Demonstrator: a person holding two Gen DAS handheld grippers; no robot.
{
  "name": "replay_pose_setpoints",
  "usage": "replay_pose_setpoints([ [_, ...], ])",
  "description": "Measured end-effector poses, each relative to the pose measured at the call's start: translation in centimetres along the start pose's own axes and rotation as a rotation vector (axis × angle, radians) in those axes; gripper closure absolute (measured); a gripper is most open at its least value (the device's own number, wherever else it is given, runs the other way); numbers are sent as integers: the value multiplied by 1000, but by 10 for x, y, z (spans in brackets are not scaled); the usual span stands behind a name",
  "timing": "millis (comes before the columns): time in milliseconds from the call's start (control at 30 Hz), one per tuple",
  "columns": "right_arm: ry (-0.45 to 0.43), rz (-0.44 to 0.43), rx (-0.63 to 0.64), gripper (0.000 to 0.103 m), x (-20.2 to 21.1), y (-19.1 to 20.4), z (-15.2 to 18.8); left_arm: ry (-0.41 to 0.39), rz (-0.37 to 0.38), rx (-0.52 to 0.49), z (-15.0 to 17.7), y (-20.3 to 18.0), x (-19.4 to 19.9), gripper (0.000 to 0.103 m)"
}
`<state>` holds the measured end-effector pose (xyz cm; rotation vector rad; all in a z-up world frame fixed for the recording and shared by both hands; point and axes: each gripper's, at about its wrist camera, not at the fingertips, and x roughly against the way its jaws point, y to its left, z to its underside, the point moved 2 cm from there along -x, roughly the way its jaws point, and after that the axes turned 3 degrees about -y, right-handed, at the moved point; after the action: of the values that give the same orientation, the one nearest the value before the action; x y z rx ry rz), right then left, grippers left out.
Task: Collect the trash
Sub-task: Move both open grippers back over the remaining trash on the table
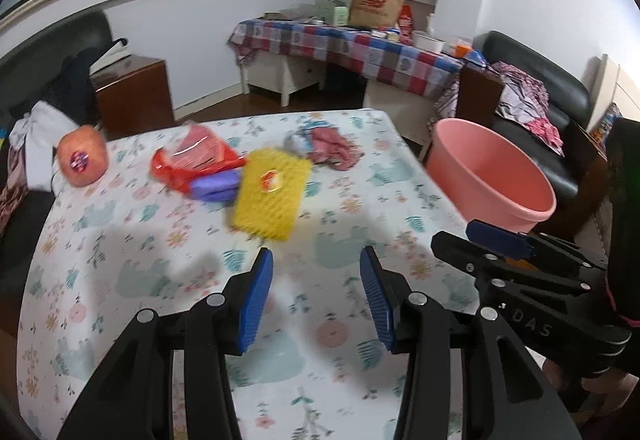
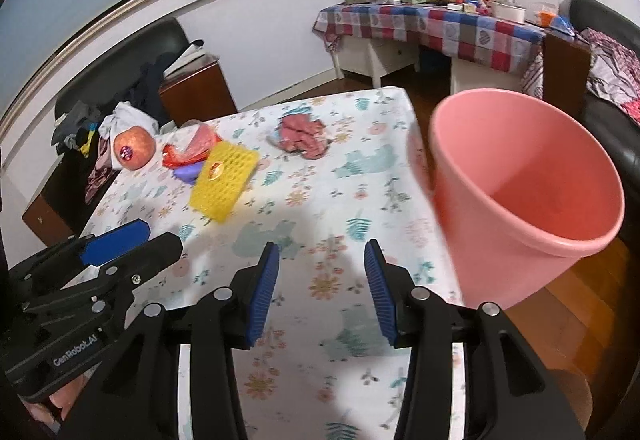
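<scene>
Both tongs wide, holding nothing: left (image 1: 316, 292), right (image 2: 322, 296) | trash on counter (image 1: 120, 280): yellow net (image 1: 272, 192), red wrapper (image 1: 192, 156) | pink bin (image 2: 532, 208) off counter's right edge, mouth tilted to receive drops

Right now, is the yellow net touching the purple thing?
Touching. In the left wrist view the yellow net overlaps the purple thing's edge, no gap between them.

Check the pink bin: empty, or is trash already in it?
Empty: the pink bin shows only bare inner wall and floor; the wrappers are on the table.
</scene>
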<state>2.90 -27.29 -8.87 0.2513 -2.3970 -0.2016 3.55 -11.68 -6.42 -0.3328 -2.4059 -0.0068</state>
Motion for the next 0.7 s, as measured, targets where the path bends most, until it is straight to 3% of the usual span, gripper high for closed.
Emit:
replay_pose_setpoints([
  [700,28,-17,51,58,-22,20,9,32,-68,116,12,44,-14,58],
])
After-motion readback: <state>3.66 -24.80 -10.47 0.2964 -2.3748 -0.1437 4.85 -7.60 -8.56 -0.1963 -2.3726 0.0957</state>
